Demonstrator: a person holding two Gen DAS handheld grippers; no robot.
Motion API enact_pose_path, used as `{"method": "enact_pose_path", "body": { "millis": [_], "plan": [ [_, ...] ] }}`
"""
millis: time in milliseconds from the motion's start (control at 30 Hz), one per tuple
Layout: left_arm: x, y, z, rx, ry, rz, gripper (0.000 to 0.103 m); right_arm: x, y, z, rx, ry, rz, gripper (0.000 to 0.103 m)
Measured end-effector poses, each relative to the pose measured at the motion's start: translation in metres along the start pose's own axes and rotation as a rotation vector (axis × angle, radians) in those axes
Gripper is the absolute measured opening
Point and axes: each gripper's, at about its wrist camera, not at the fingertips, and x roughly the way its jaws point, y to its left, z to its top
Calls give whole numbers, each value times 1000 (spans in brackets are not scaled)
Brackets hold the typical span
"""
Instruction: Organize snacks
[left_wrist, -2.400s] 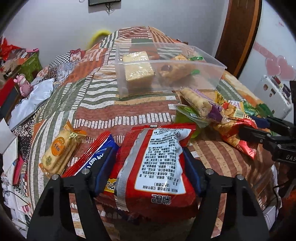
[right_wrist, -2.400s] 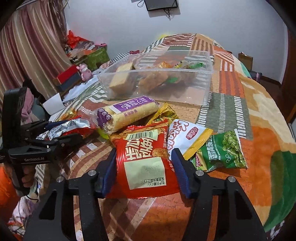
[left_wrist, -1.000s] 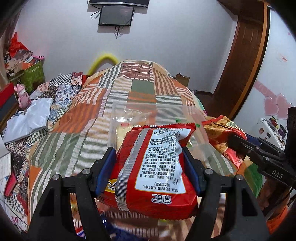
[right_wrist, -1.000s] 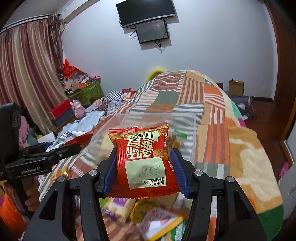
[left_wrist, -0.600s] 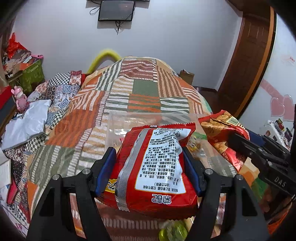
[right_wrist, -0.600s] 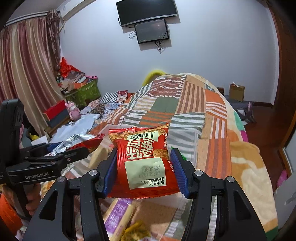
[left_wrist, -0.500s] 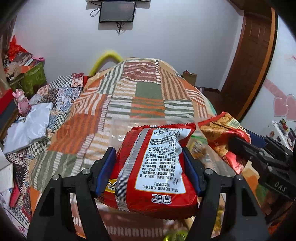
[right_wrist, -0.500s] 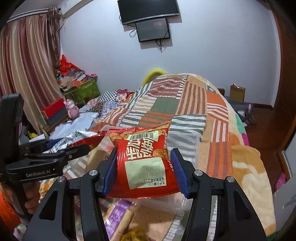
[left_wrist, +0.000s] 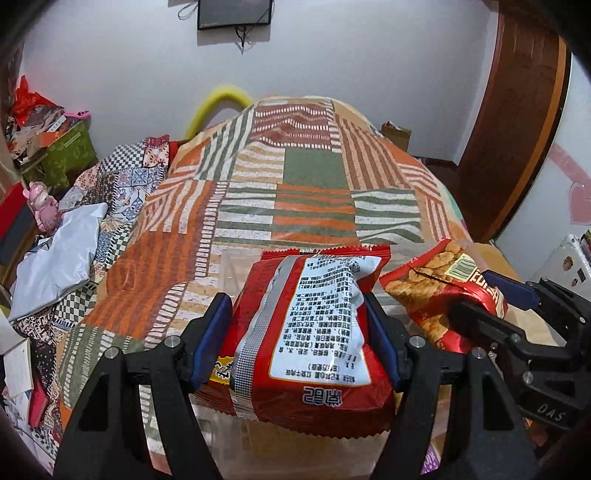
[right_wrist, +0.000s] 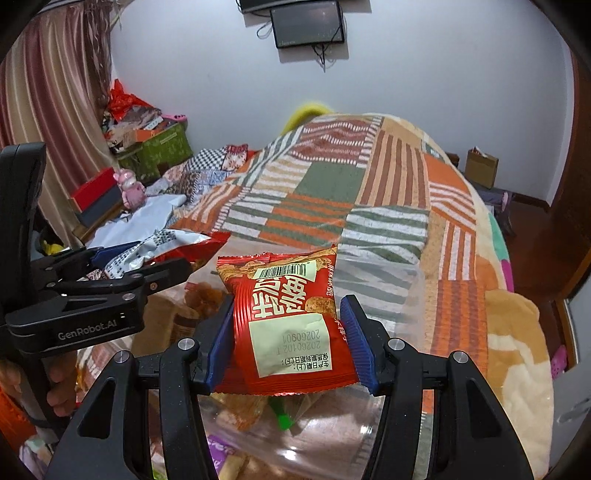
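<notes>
Underneath, a patchwork bedspread (left_wrist: 314, 192) runs to a white wall (left_wrist: 332, 55); left gripper (left_wrist: 299, 328) clamps a red-and-silver snack bag (left_wrist: 314, 332), right gripper (right_wrist: 288, 332) a red packet (right_wrist: 288, 317), above a clear bin (right_wrist: 388, 295).

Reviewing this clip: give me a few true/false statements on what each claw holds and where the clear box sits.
1. The left claw grips a red snack bag. True.
2. The right claw is open. False: it is shut on a smaller red snack packet.
3. The clear box sits on the floor. False: it rests on the patchwork blanket.
4. Both bags are held above the box. True.
</notes>
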Motion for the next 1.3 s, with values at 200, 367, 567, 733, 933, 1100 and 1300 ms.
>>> {"method": "enact_pose_path", "body": {
  "millis": [200,367,567,733,933,1100,1300],
  "plan": [
    [13,-3,-1,7,31,-14,64,15,0,-2,-12,36,-16,52],
    [13,-13,-5,54,15,15,64,20,2,-2,-17,52,-15,53],
    [9,-11,-8,40,21,7,64,12,8,3,-47,29,-28,53],
    [-5,-8,-9,21,12,-11,64,5,12,1,-59,26,-31,53],
    [-34,-11,-16,28,-16,-33,64,-13,14,-2,-52,10,-23,53],
    [-58,-13,-24,38,-30,-41,64,-34,19,-8,-55,-18,-25,55],
    [-87,-10,-41,39,-42,-42,65,-63,27,-20,-61,-54,-21,57]
  ]
}}
